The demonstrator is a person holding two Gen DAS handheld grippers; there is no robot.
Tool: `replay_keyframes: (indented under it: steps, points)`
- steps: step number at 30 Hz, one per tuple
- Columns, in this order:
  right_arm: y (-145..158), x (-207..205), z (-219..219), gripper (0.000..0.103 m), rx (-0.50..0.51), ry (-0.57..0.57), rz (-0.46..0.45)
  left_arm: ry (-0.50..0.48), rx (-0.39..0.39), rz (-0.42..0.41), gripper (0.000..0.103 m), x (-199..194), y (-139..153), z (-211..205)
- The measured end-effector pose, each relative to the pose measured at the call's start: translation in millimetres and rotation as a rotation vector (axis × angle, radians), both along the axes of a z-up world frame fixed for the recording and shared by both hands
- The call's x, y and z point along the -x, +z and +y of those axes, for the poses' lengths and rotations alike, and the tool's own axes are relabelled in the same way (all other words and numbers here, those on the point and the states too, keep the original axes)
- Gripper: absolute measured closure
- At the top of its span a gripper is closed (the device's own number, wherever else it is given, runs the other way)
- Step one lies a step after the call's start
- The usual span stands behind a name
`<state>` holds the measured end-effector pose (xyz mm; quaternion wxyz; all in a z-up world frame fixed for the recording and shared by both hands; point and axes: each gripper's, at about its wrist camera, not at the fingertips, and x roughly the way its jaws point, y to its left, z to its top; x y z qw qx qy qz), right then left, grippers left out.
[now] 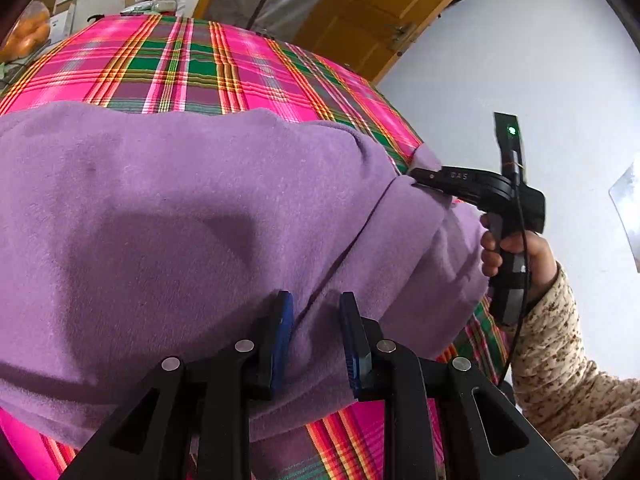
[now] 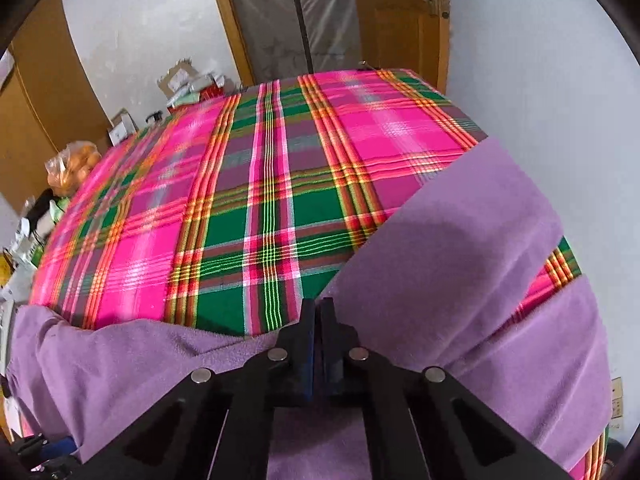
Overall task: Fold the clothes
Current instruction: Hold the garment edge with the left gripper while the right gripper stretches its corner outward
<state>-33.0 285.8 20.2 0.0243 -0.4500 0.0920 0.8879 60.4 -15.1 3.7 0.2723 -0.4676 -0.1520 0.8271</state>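
Note:
A purple fleece garment lies spread over the near part of a table covered with a pink and green plaid cloth. My left gripper is open, and its blue-padded fingers straddle a seam in the fleece near the front edge. Off to the right, a hand holds my right gripper, which is shut on the garment's right edge. In the right wrist view the right gripper pinches the purple garment, and a band of fleece runs away to the right.
The plaid cloth is bare over the far half of the table. Cardboard boxes and a bag of oranges sit beyond the table's far left side. A wooden door and a white wall stand behind. A patterned sleeve is at the right.

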Motion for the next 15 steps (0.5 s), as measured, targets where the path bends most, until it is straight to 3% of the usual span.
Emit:
replay_keyframes:
  steps: [7, 15]
  points:
    - [25, -37, 23, 0.100, 0.058, -0.037, 0.099, 0.003, 0.031, 0.018, 0.071, -5, 5, 5]
    - [37, -83, 41, 0.100, 0.129, -0.074, 0.171, -0.007, 0.147, 0.074, 0.071, -11, 11, 23]
